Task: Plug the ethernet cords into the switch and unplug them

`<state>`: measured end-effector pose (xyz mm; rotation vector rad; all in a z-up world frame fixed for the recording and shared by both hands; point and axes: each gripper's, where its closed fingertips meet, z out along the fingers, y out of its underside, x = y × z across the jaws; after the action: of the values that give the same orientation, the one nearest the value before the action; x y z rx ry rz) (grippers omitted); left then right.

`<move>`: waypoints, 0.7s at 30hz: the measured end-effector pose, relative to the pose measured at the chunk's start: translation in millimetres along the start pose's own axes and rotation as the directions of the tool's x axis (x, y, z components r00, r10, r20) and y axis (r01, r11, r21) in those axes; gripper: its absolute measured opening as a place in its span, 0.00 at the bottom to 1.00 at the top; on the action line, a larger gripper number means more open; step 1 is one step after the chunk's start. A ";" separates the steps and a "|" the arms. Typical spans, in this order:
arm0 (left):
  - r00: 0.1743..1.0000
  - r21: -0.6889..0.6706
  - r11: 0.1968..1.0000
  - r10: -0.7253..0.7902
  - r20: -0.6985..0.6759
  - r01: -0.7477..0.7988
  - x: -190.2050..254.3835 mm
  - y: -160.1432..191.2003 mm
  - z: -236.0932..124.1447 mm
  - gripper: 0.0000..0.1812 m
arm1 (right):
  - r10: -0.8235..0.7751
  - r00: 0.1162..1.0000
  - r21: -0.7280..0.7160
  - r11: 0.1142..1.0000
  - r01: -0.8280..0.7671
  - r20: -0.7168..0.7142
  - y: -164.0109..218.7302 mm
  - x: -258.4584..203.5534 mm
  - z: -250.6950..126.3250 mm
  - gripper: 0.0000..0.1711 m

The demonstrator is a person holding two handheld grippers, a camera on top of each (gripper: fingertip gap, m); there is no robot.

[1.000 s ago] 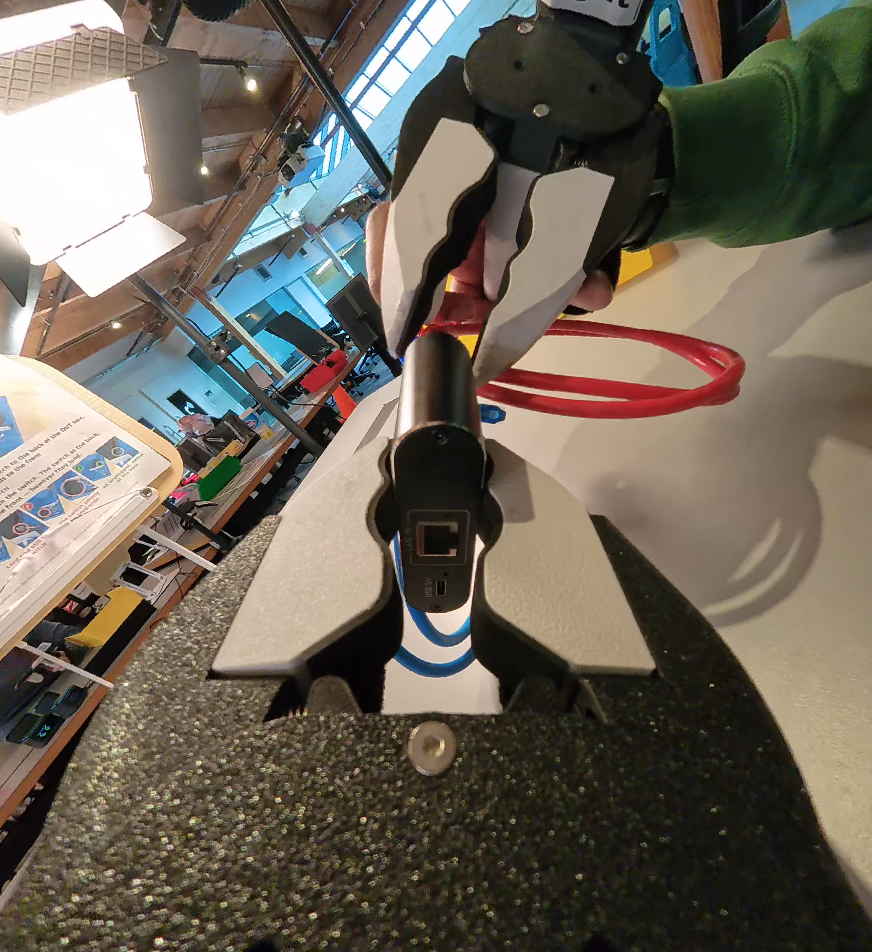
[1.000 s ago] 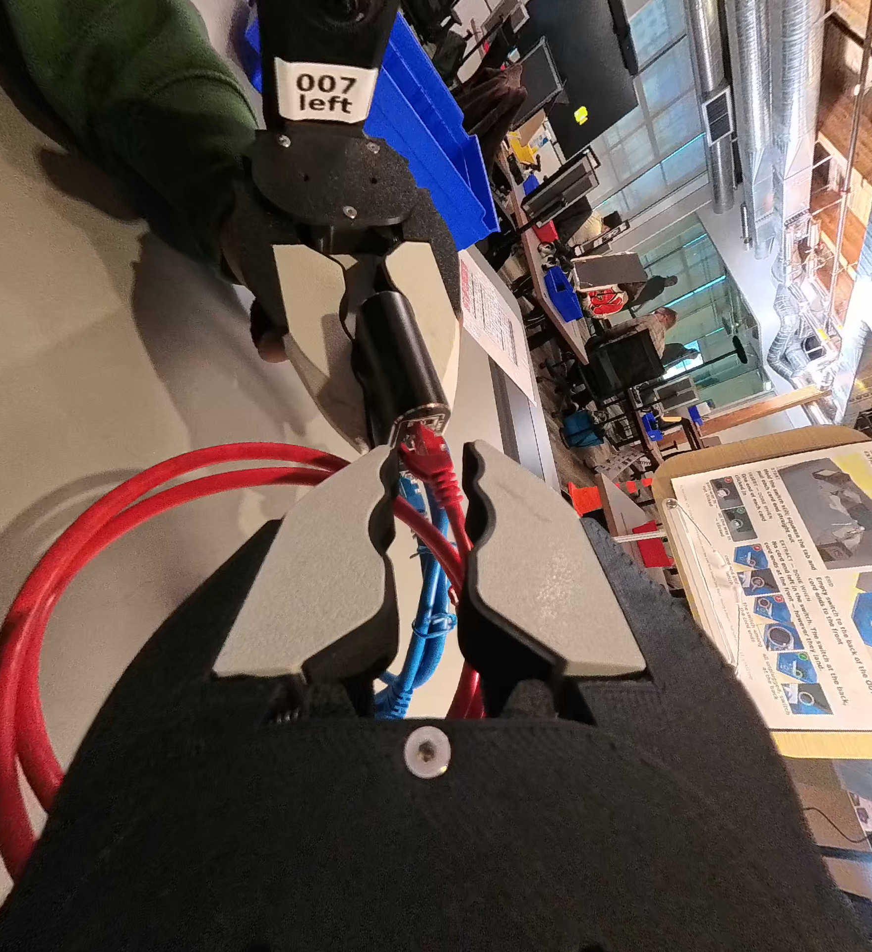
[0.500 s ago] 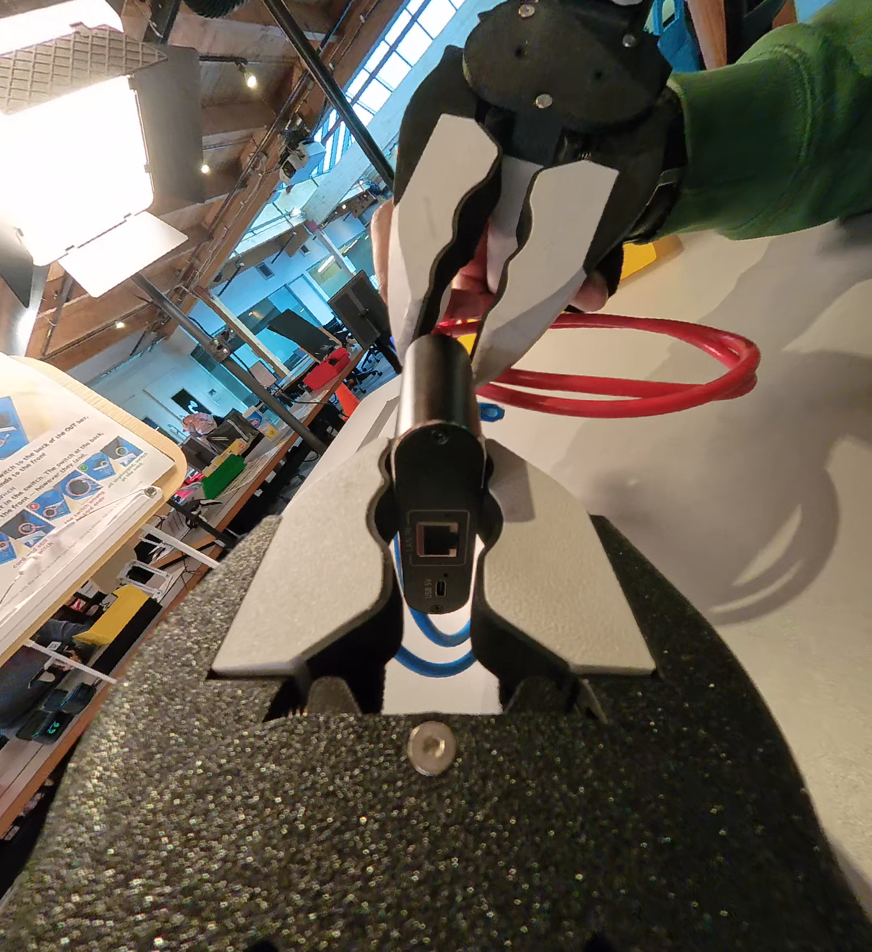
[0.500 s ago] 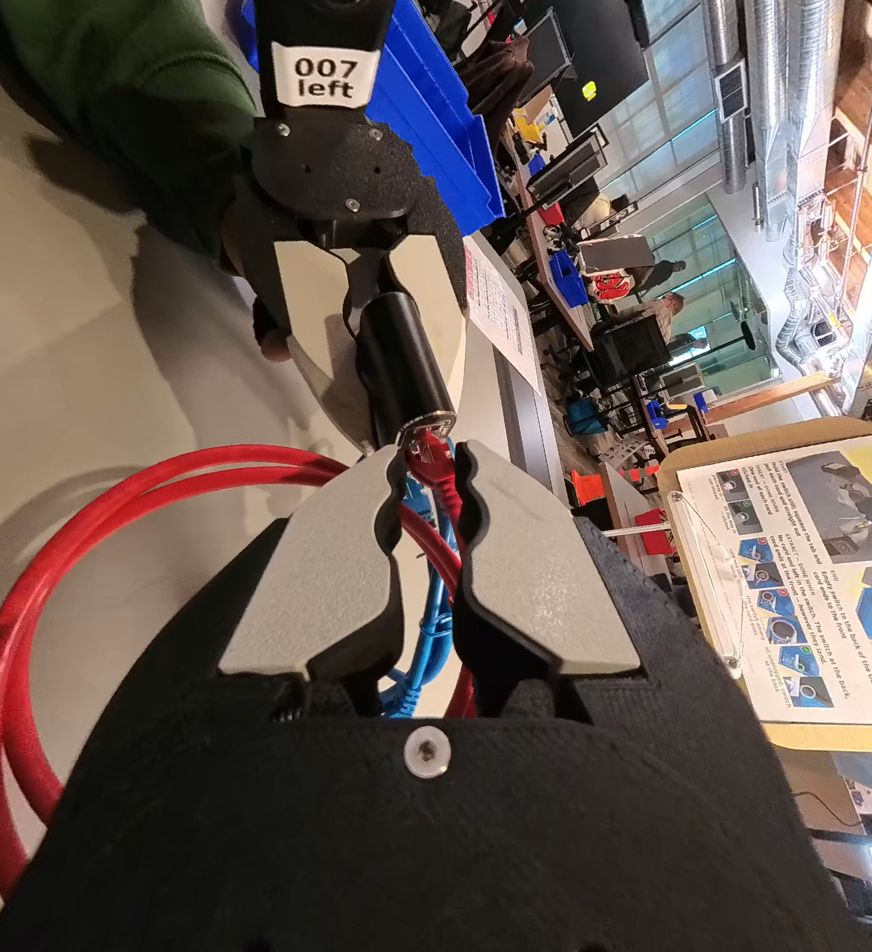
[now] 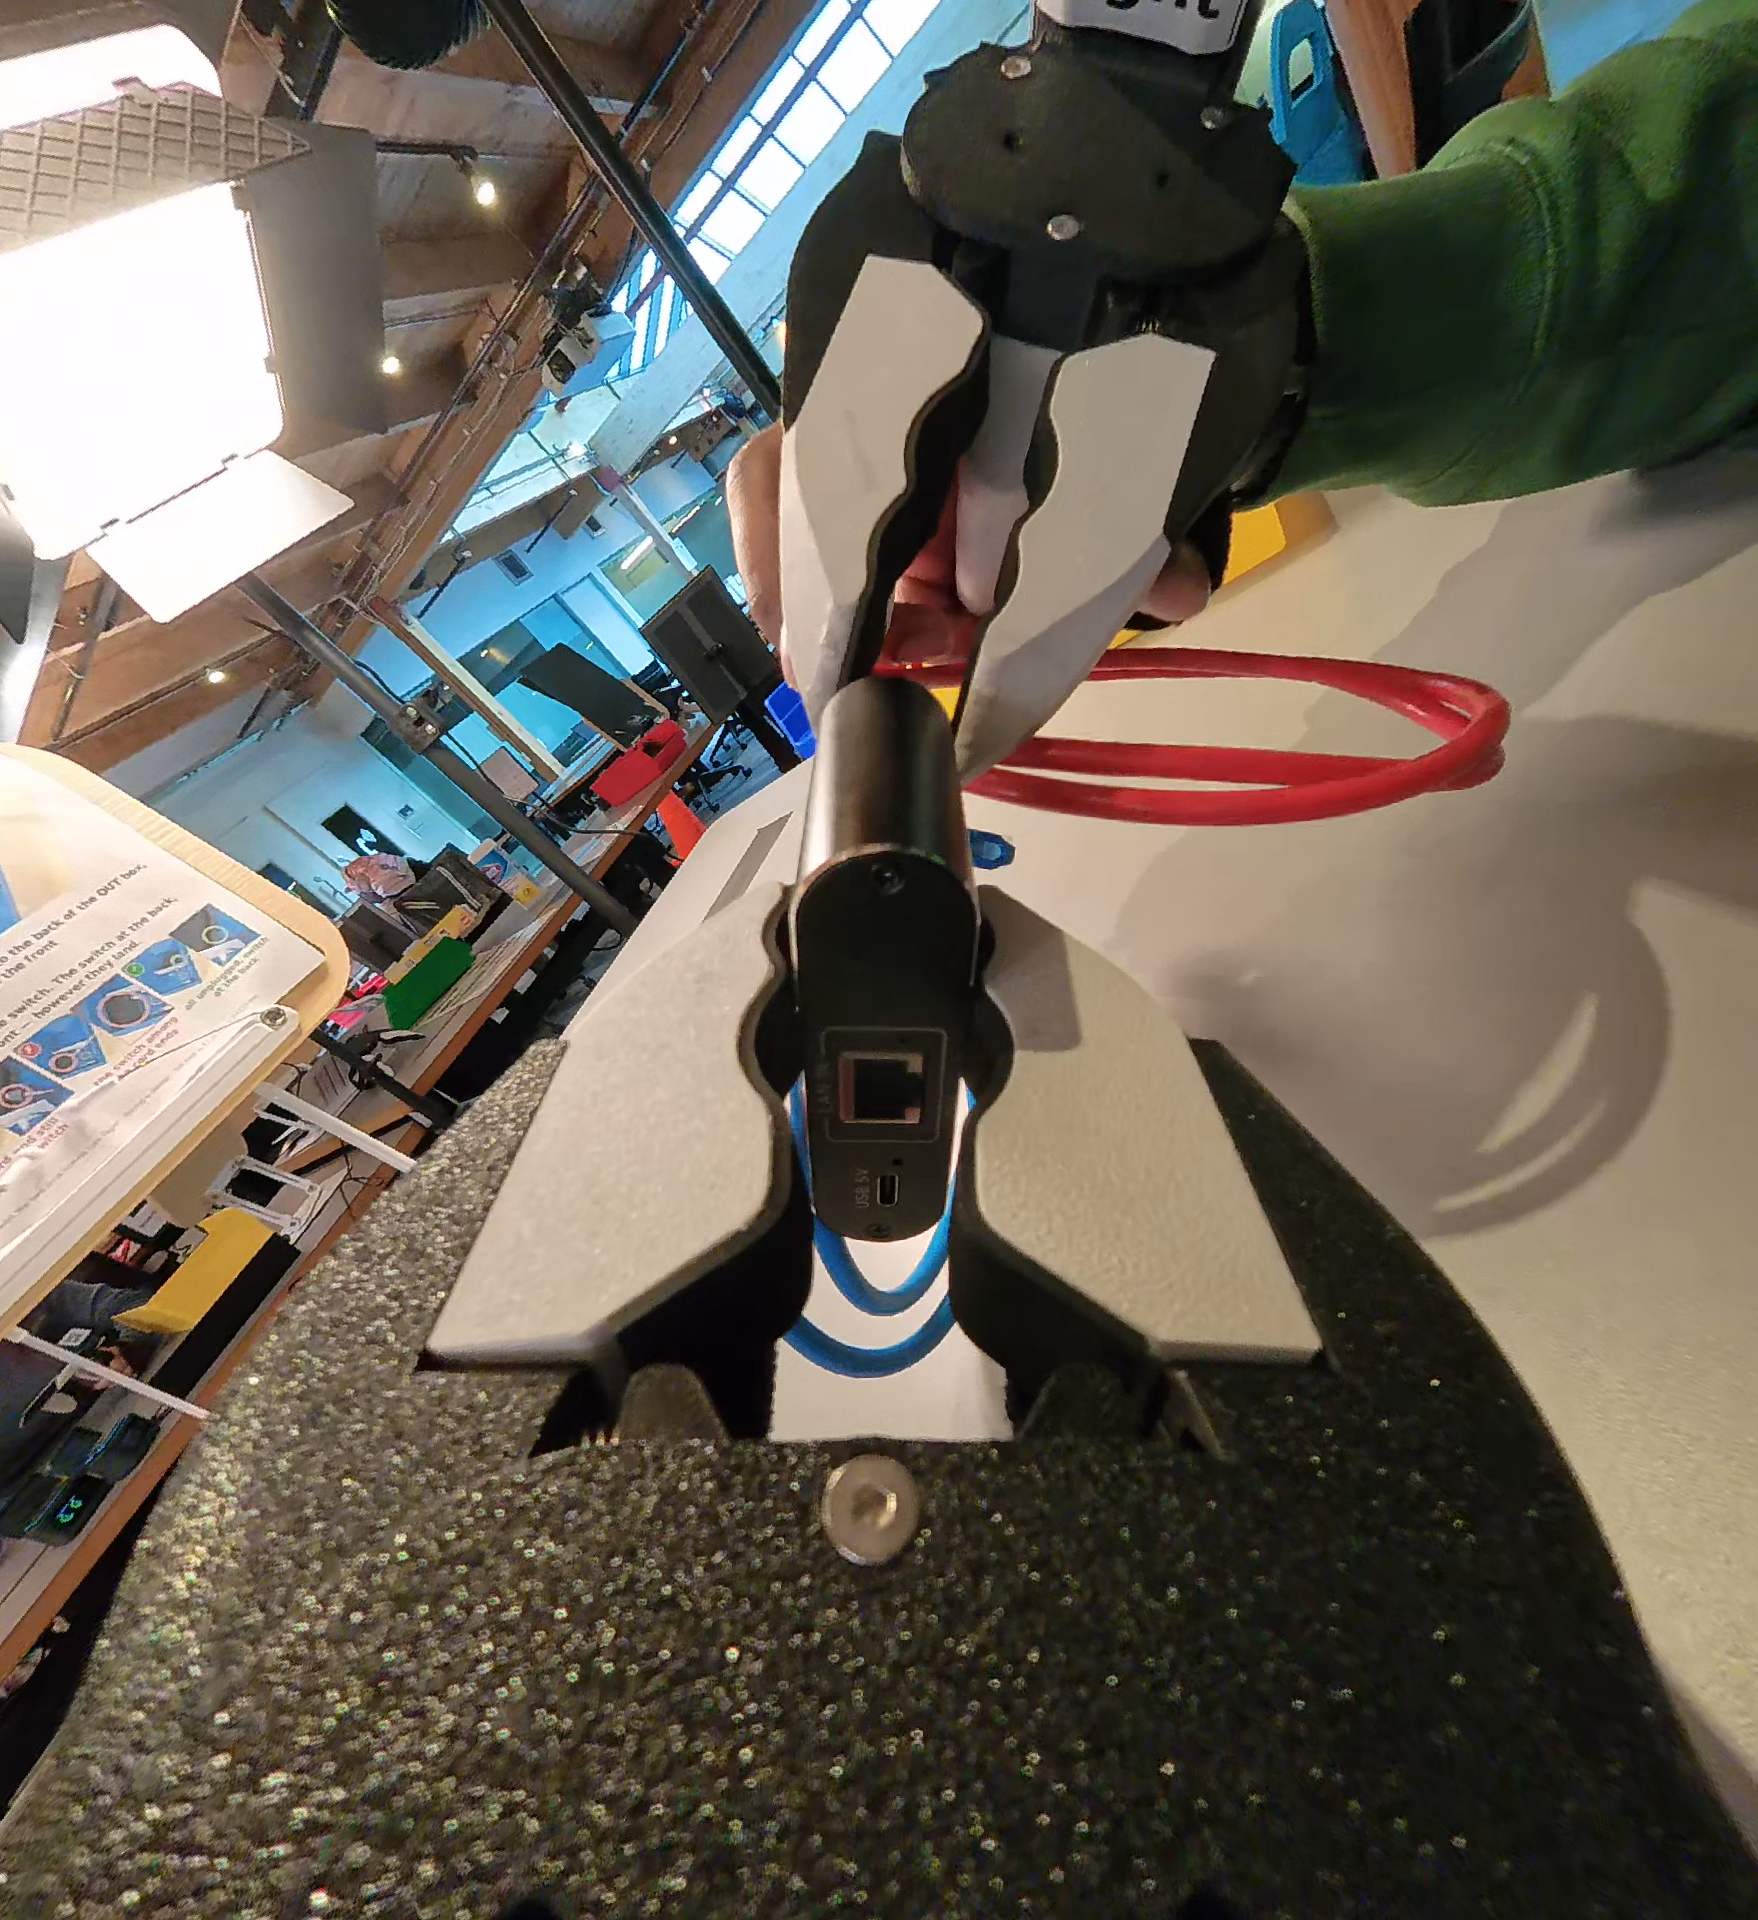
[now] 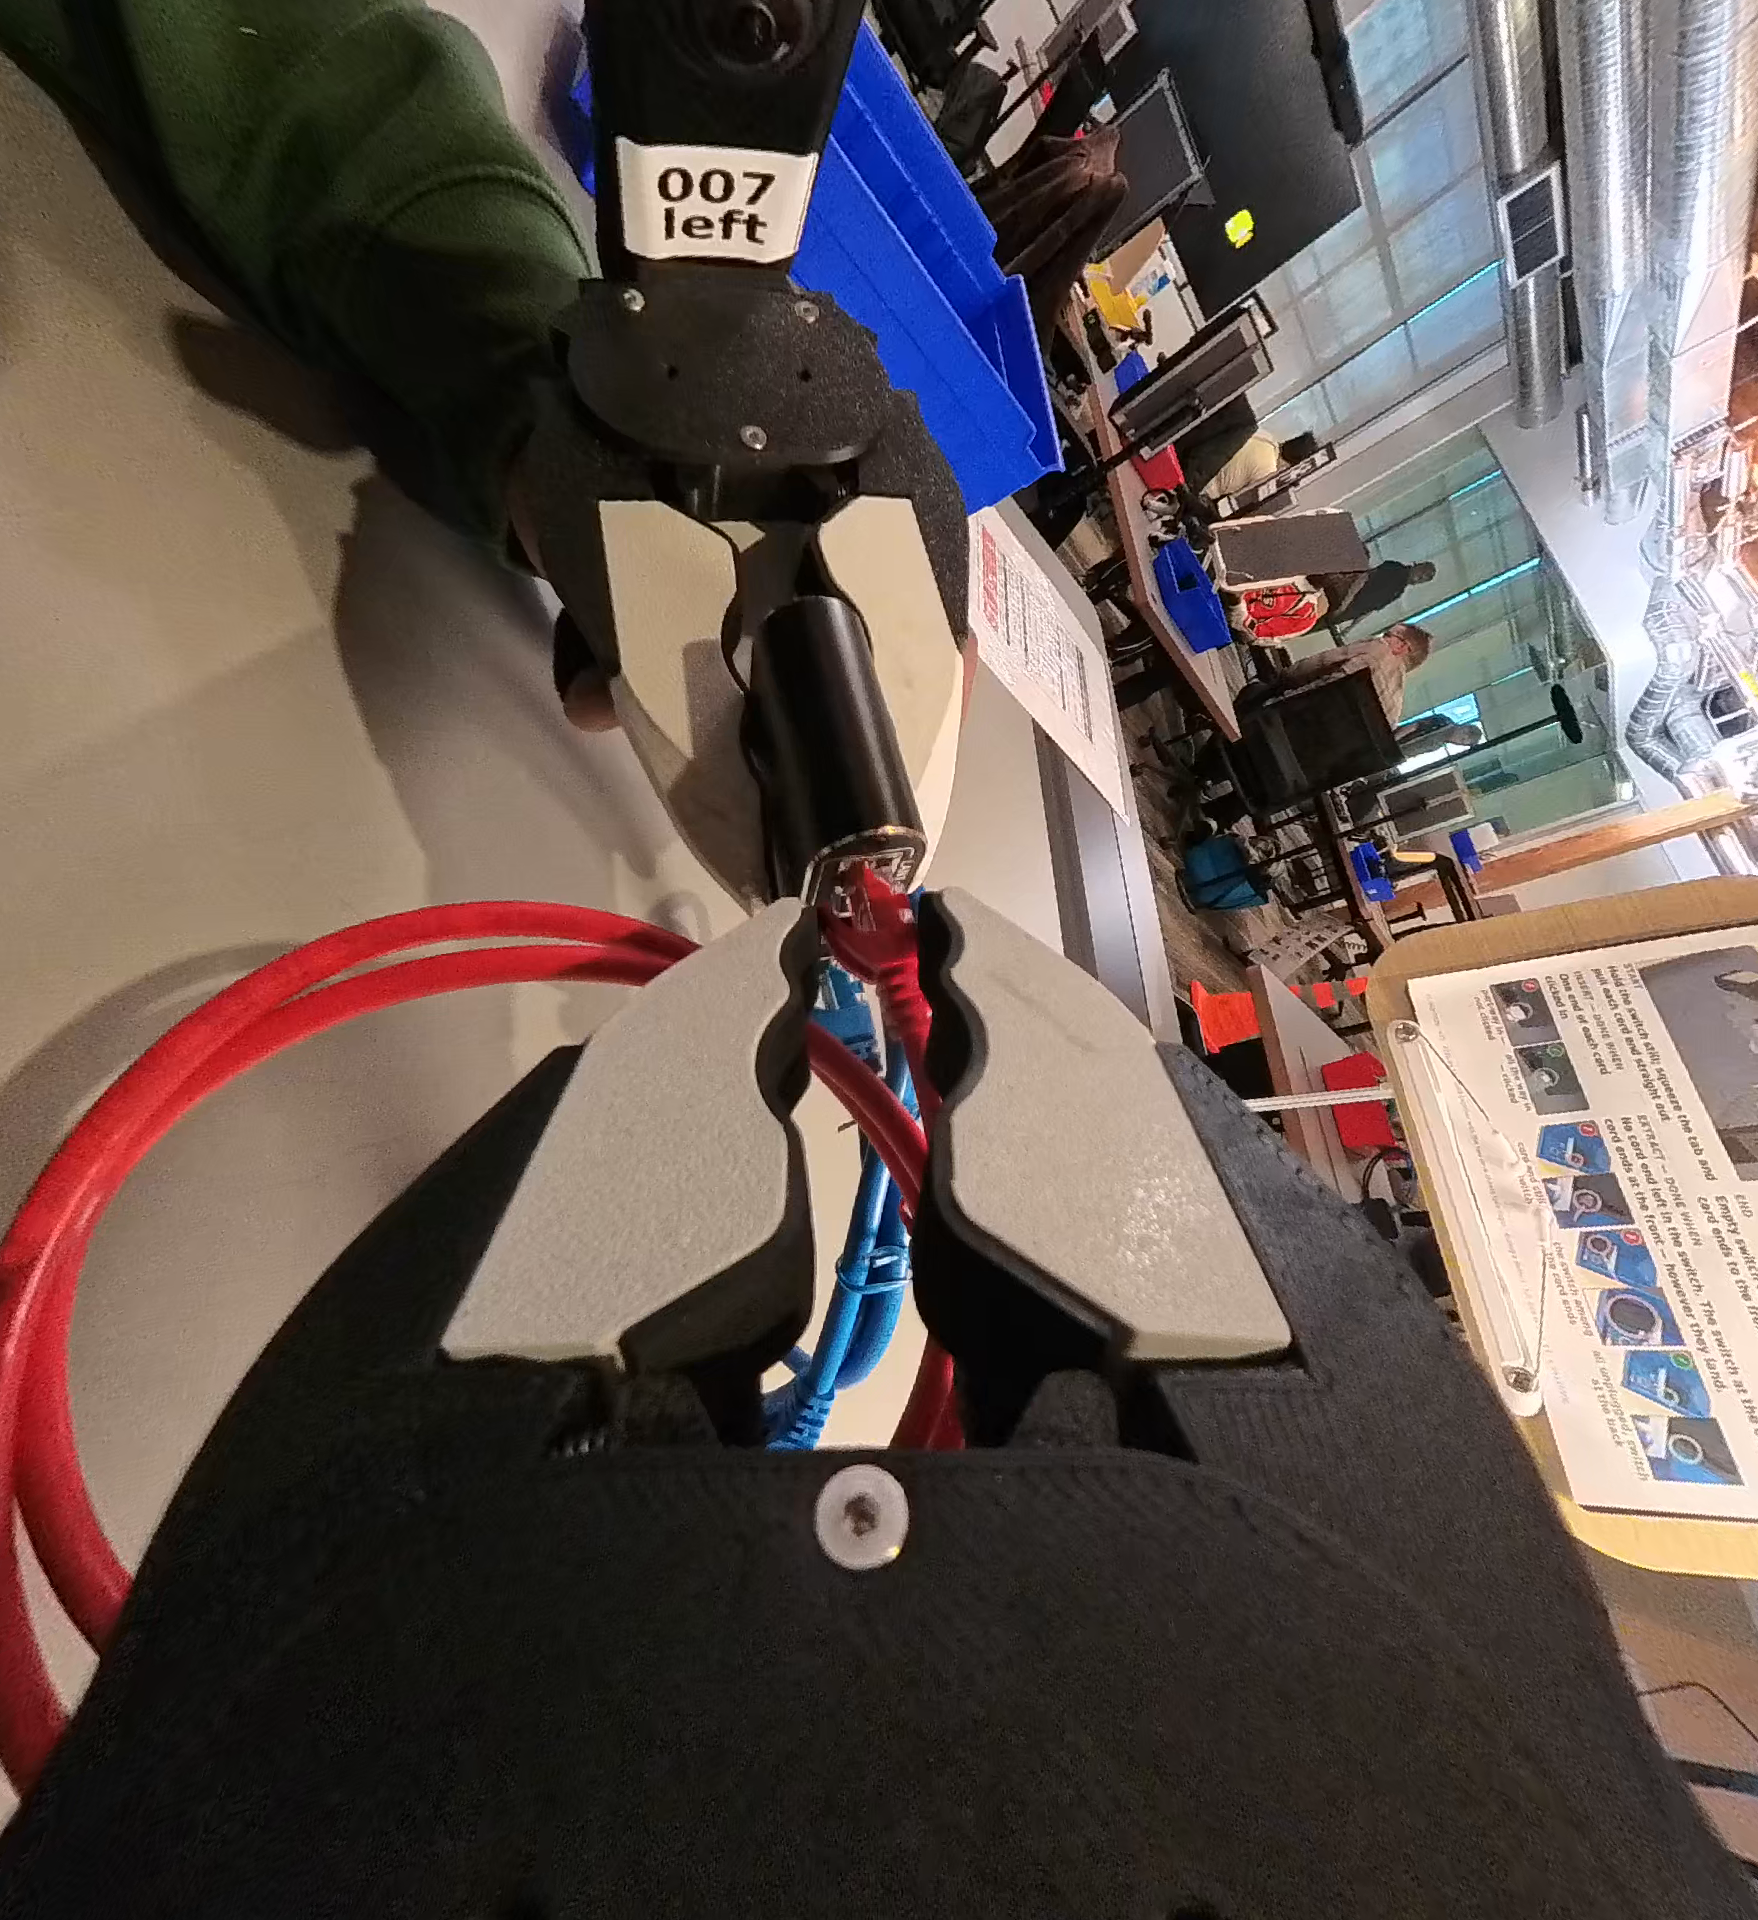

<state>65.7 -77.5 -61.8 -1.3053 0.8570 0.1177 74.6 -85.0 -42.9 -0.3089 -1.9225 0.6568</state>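
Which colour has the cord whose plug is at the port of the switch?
Red: the red cord meets the black switch, clearest in the right wrist view.

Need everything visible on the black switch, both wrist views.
The switch is a slim, glossy black body with rounded sides, apparently metal or hard plastic. It is held off the grey table, clamped across its near end by the left gripper. That end face shows an empty ethernet port above a smaller slot, with a small screw at top and bottom. At the far end, the red cord's plug sits at or in a silver-rimmed port, pinched by the right gripper.
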 end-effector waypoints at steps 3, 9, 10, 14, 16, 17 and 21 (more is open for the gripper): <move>1.000 0.005 1.000 -0.005 0.000 0.005 -0.4 -0.9 0.0 0.16 | 0.014 1.000 0.005 1.000 -0.014 0.001 -0.6 0.5 -0.3 0.11; 0.999 -0.017 0.999 0.028 0.041 -0.027 -6.1 0.2 -0.7 0.16 | 0.039 0.998 -0.026 0.999 -0.040 -0.039 0.8 6.7 3.1 0.10; 0.998 -0.023 0.999 0.038 0.051 -0.037 -7.5 0.2 -0.7 0.16 | 0.031 0.998 -0.030 0.999 -0.032 -0.054 0.9 8.0 3.4 0.10; 0.993 -0.058 0.995 0.085 0.087 -0.080 -12.5 2.0 -1.7 0.15 | 0.013 0.995 -0.065 0.998 -0.019 -0.096 2.6 11.6 5.4 0.09; 0.990 -0.076 0.992 0.107 0.096 -0.100 -14.6 3.7 -2.5 0.16 | 0.007 0.993 -0.084 0.996 -0.017 -0.117 4.0 12.9 7.2 0.09; 0.987 -0.087 0.989 0.125 0.098 -0.116 -15.1 4.9 -2.9 0.16 | 0.003 0.992 -0.093 0.996 -0.014 -0.123 4.9 12.9 8.0 0.09; 0.973 -0.126 0.974 0.204 0.105 -0.190 -17.4 7.0 -4.5 0.18 | -0.005 0.988 -0.116 0.993 -0.014 -0.155 7.1 14.6 10.7 0.09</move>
<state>47.7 -72.7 -56.8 -1.3045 0.8883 0.4022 58.2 -75.3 -39.2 -0.4259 -1.8145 0.5089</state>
